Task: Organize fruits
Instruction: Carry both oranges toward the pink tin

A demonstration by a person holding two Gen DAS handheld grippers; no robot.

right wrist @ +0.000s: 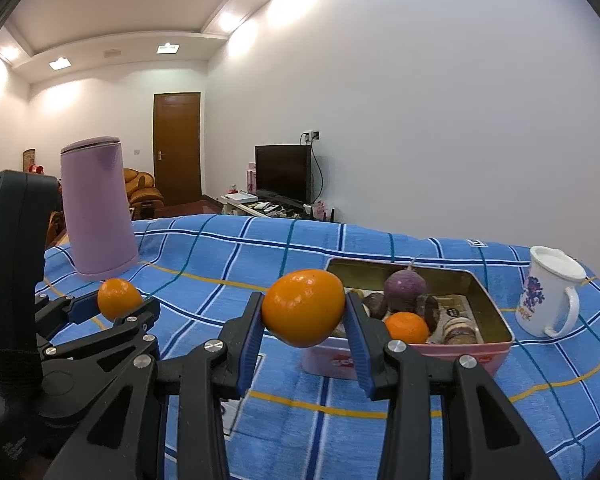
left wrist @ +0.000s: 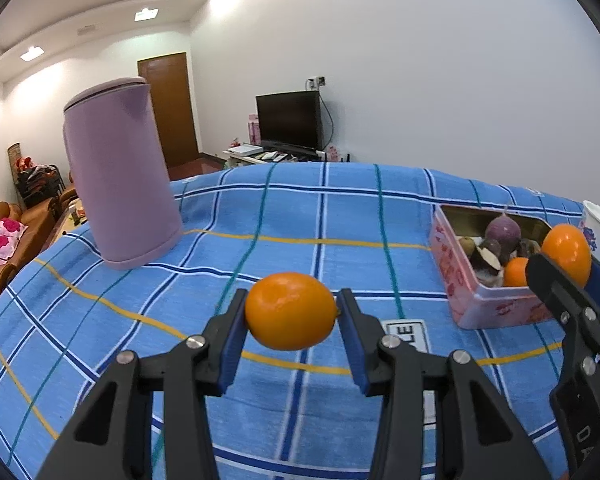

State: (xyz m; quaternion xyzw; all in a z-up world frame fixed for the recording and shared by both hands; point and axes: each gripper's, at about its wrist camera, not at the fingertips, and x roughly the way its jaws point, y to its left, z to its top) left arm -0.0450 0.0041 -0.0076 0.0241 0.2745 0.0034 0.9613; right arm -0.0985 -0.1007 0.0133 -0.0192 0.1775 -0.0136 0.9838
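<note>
Two glossy oranges, both off the cloth: left gripper (left wrist: 291, 312) pinches one (left wrist: 290, 311), right gripper (right wrist: 303, 314) another (right wrist: 303, 308). Pink rectangular tin (right wrist: 411, 354) holds a third orange (right wrist: 407, 327), purple round fruit (right wrist: 404, 289), brownish bits—prob. more fruit.

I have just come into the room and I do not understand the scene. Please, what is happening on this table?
A person holds two handheld grippers above a table covered with a blue checked cloth. The left gripper is shut on one round orange fruit, and the right gripper is shut on another orange fruit. Both are lifted, not yet in the pink rectangular tin, which already contains one orange and darker items. A lilac kettle and a white printed mug stand nearby.
</note>
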